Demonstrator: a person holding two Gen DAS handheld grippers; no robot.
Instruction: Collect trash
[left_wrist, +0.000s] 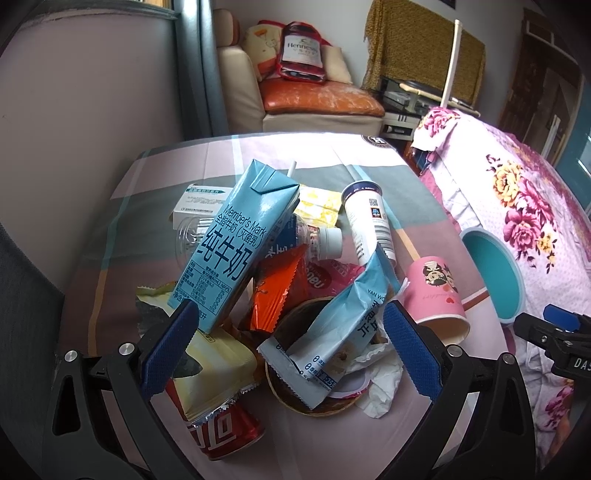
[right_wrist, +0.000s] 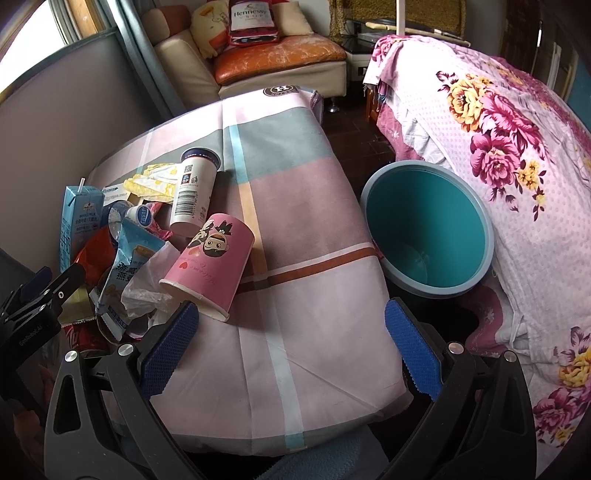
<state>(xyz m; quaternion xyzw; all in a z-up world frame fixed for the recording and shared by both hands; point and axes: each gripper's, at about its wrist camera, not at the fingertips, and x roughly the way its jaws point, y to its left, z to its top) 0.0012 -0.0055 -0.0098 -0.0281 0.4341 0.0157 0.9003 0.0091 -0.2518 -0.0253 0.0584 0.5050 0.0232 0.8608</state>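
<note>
Left wrist view: left gripper (left_wrist: 288, 343) has its jaws spread wide over the trash pile, milk carton (left_wrist: 236, 243) near the left finger. Right wrist view: right gripper (right_wrist: 291, 350) gapes empty too, pink cup (right_wrist: 210, 262) lying just ahead, teal bin (right_wrist: 424, 225) far right beside the table (right_wrist: 314, 295).

Left gripper (left_wrist: 290, 347) level, jaws spread wide, blue pads (left_wrist: 168, 350) at 8 and 4 o'clock, nothing clamped. Right gripper (right_wrist: 291, 349) likewise wide apart and empty. From the left wrist view the right gripper sits at 3 o'clock.
</note>
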